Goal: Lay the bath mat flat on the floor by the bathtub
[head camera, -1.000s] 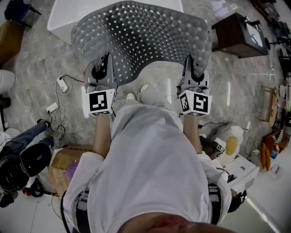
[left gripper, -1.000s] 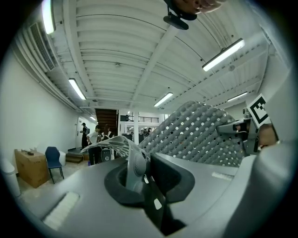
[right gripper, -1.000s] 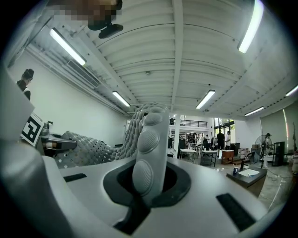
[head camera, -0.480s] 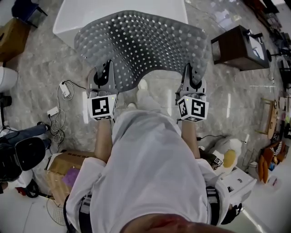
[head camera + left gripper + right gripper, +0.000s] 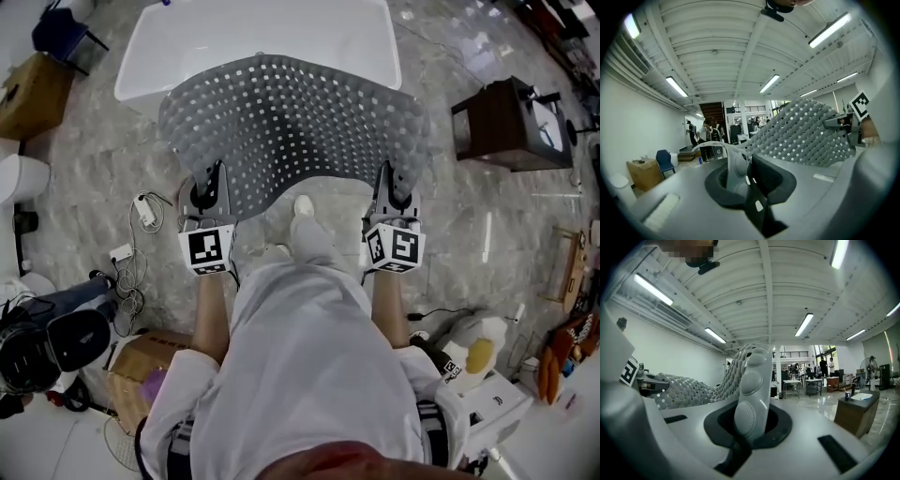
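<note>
The grey perforated bath mat point(image 5: 291, 122) hangs spread between my two grippers, above the marble floor and just in front of the white bathtub point(image 5: 262, 37). Its far edge overlaps the tub's near rim in the head view. My left gripper point(image 5: 208, 185) is shut on the mat's near left corner and my right gripper point(image 5: 394, 183) is shut on the near right corner. In the left gripper view the mat's edge point(image 5: 733, 164) stands pinched between the jaws, and the sheet point(image 5: 801, 136) runs off to the right. In the right gripper view the studded edge point(image 5: 752, 380) rises from the closed jaws.
A dark brown cabinet point(image 5: 511, 122) stands to the right of the tub. A cardboard box point(image 5: 33, 89) sits at the far left. Cables and a power strip point(image 5: 141, 211) lie on the floor at left. A plush toy point(image 5: 473, 356) lies at the lower right. The person's shoes point(image 5: 305, 216) stand below the mat.
Both grippers have carried the mat forward toward the bathtub and lower. More of the tub now shows beyond the mat, and the grip on both corners is unchanged.
</note>
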